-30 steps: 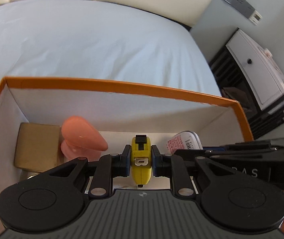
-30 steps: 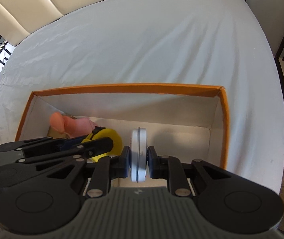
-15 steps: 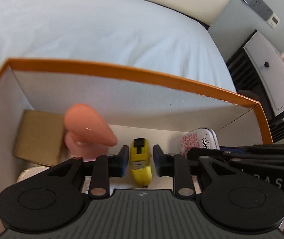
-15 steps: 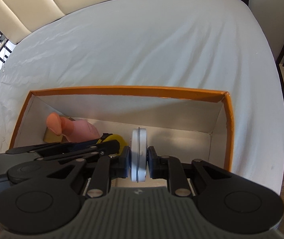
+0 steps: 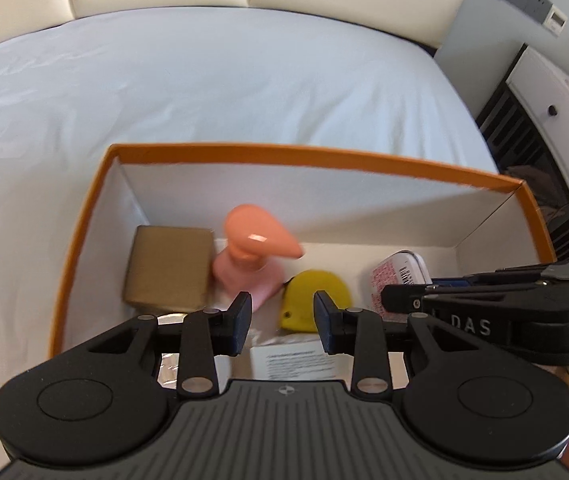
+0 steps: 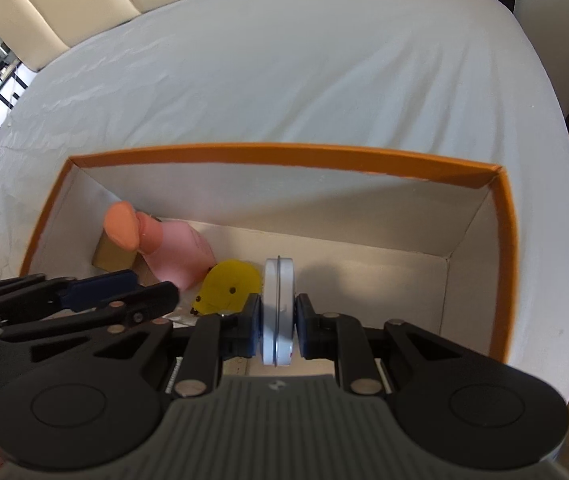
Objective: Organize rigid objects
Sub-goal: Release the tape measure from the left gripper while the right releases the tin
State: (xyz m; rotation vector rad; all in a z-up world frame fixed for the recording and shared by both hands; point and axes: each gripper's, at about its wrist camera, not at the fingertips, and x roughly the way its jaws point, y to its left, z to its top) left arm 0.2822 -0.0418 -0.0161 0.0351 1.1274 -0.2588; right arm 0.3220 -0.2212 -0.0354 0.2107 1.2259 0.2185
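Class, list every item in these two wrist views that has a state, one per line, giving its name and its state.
Orange box: open, no lid on, resting on the bed.
Yellow tape measure: released, lying in the box.
Left gripper: fingers opening, nothing between them.
Right gripper: shut on the round white tin.
Round white tin: held on edge over the box.
Pink pump bottle: in the box, tilted.
Brown carton: closed.

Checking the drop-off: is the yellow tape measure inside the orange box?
Inside. The yellow tape measure lies on the floor of the orange-rimmed box, free of the opening left gripper.
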